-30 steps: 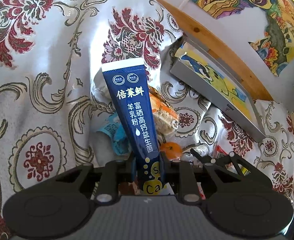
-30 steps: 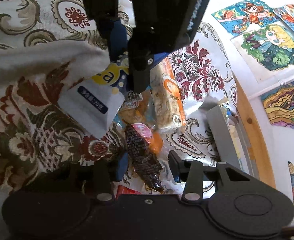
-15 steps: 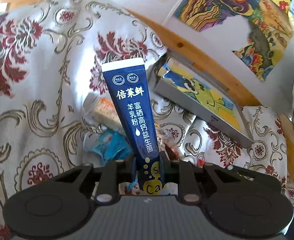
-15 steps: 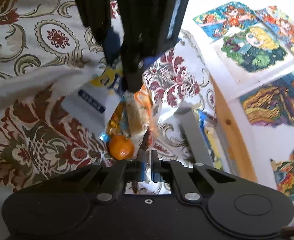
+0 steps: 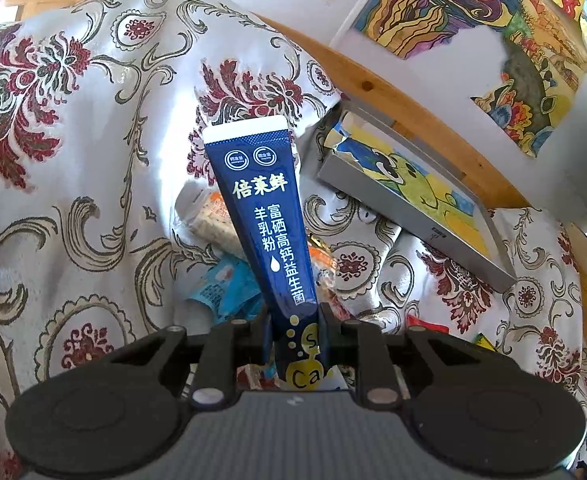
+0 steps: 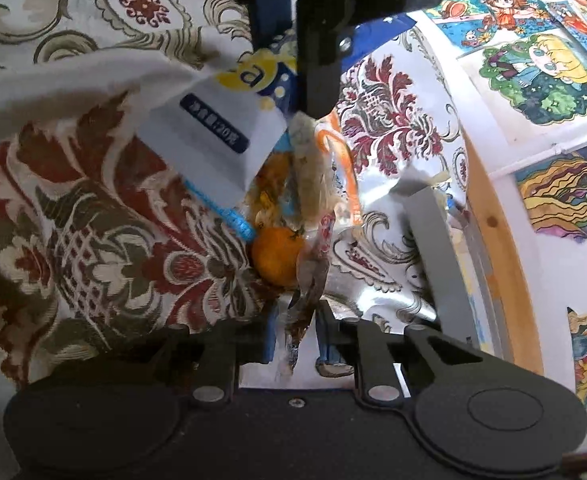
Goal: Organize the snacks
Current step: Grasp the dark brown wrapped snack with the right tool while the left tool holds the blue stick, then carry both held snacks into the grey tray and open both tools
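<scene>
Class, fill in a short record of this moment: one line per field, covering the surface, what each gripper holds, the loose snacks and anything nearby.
surface: floral cloth, rumpled
left gripper: jaws shut on a blue sachet, which stands upright
right gripper: jaws closed on the end of a clear wrapper
loose snacks: orange, cracker pack, light blue packet, heaped together
nearby: grey box with a cartoon lid, beside the heap
background: drawings on the wall

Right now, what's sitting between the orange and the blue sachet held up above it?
In the right wrist view, wrapped snacks lie between the orange and the blue sachet in the left gripper.
</scene>
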Demonstrator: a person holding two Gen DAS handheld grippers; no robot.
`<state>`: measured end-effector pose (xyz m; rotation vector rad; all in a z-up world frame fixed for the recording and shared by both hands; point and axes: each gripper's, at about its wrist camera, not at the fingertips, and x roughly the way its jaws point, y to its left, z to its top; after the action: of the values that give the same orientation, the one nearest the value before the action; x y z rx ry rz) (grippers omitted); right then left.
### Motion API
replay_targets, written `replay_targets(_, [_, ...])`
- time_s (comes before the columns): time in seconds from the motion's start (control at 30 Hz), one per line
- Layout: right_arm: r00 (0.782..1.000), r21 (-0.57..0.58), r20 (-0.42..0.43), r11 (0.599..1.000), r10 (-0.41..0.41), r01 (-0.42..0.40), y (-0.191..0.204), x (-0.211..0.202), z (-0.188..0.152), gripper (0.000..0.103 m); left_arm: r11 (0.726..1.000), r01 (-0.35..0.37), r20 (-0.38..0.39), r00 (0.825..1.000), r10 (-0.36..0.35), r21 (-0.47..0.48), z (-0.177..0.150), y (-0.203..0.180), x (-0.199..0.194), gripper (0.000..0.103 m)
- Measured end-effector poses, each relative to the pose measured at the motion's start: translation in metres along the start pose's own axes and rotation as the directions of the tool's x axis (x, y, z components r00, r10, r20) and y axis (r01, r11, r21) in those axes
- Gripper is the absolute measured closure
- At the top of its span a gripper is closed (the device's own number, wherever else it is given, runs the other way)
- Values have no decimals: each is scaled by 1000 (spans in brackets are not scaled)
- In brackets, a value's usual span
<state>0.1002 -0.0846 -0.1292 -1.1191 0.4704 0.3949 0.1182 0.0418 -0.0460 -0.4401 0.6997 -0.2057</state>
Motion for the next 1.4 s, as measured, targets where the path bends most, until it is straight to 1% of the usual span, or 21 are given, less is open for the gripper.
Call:
replay_targets(0.03, [1000, 6, -1, 1000, -13, 13, -2, -1, 0, 90, 1000, 0, 1, 1000, 0, 0, 0, 0, 0, 79])
replay_targets(0.07, [1000, 7, -2, 1000, -29, 29, -3, -1, 1, 91, 1000, 0, 2, 1000, 0, 1, 0, 0, 0, 79])
replay_targets(0.17, [998, 8, 4, 998, -67, 67, -8, -3, 3, 92, 1000, 5, 7, 1000, -5, 6, 1, -1, -1, 79])
replay_targets(0.3, [992, 18, 32, 993, -121, 121, -18, -11, 8, 92, 1000, 7, 20, 1000, -8, 21, 5, -6, -5, 79])
replay_targets(0.43, [985, 95, 45, 982, -167, 162, -37, -18, 8, 92, 999, -7, 31, 1000, 5, 50, 15, -14, -7, 79])
replay_targets(0.57, [977, 114, 38, 972, -208, 203, -47, -16, 3, 92, 997, -18, 33, 999, 15, 72, 23, -22, -4, 79])
replay_targets(0.7, [961, 175, 47, 949, -273, 261, -70, -15, 1, 92, 997, -14, 25, 1000, 13, 70, 36, -35, 7, 79])
replay_targets(0.8, [941, 263, 31, 911, -338, 318, -99, -14, -7, 92, 997, -8, 28, 1000, 6, 81, 52, -51, 21, 79])
replay_targets(0.9, [920, 364, -14, 855, -392, 370, -128, -6, -22, 92, 995, 2, 29, 1000, -4, 97, 69, -73, 38, 79])
replay_targets(1.03, [899, 473, -83, 777, -430, 416, -157, 3, -50, 92, 995, 17, 27, 999, -20, 99, 92, -104, 67, 79])
replay_targets(1.1, [890, 502, -110, 749, -442, 433, -167, 10, -61, 92, 995, 27, 28, 999, -30, 99, 102, -118, 83, 79])
replay_targets(1.17, [883, 524, -132, 725, -450, 447, -177, 18, -70, 92, 993, 30, 33, 999, -34, 111, 112, -133, 100, 79])
replay_targets(1.27, [877, 546, -159, 700, -453, 460, -188, 29, -83, 92, 992, 35, 23, 999, -38, 124, 122, -153, 124, 79])
replay_targets(1.33, [877, 565, -176, 684, -446, 461, -195, 36, -89, 92, 989, 37, 1, 999, -37, 145, 127, -165, 141, 79])
replay_targets(1.4, [882, 588, -189, 669, -433, 455, -203, 43, -93, 92, 983, 25, -36, 999, -19, 183, 130, -177, 159, 79])
